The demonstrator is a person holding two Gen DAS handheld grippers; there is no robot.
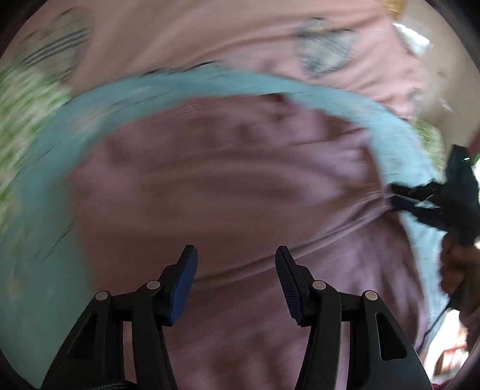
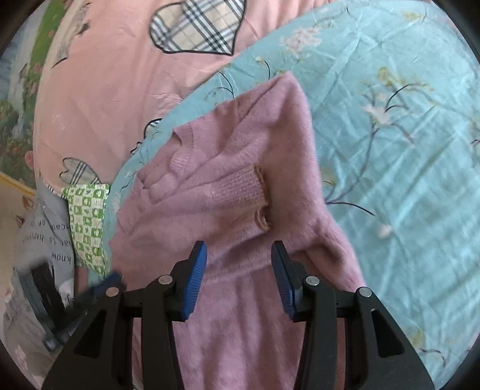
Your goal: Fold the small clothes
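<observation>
A teal floral sheet (image 2: 390,150) fills the right wrist view from twelve to five o'clock. At eleven lies a pink quilt (image 2: 105,90) bearing a plaid heart patch (image 2: 196,25). A green checked cloth (image 2: 87,222) sits at nine.

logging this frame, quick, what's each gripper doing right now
Left gripper: open, holding nothing, over the pink sweater.
Right gripper: open, holding nothing, above the pink sweater.

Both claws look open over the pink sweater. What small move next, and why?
Probably lower the right claw and close it on the pink sweater near the ribbed cuff: the sleeve lies folded across the body, and both claws, left claw included, hold nothing.
</observation>
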